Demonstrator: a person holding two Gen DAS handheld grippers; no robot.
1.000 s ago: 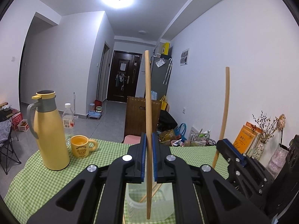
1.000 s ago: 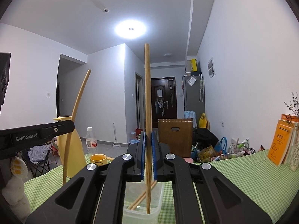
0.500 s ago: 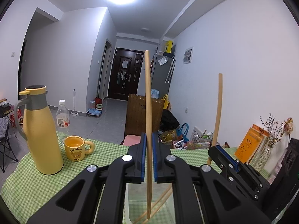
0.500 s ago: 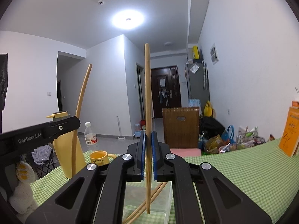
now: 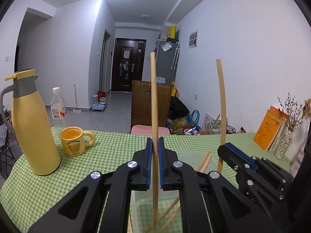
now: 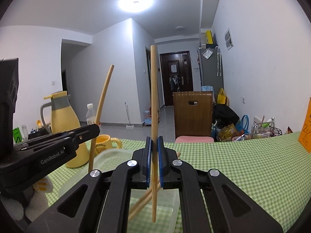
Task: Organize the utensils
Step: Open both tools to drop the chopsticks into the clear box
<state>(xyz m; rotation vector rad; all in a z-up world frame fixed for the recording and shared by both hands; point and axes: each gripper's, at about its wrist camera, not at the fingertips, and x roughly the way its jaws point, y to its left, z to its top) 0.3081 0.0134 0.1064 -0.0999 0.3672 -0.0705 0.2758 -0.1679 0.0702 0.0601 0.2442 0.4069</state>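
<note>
Two handheld grippers hover side by side over a clear plastic box [image 5: 194,156] on a green checked tablecloth [image 5: 112,151], the left gripper [image 5: 154,151] clamped on an upright chopstick [image 5: 154,104] and the right gripper [image 6: 153,149] clamped on another chopstick [image 6: 153,97]. Loose chopsticks [image 6: 142,201] lie slanted inside the box, directly beneath both held sticks. A yellow flask [image 5: 32,128], a bear mug [image 5: 72,143] and a plastic bottle [image 5: 57,106] stand to the left, with orange books [image 5: 269,130] and a vase [image 5: 282,145] at the far right.
</note>
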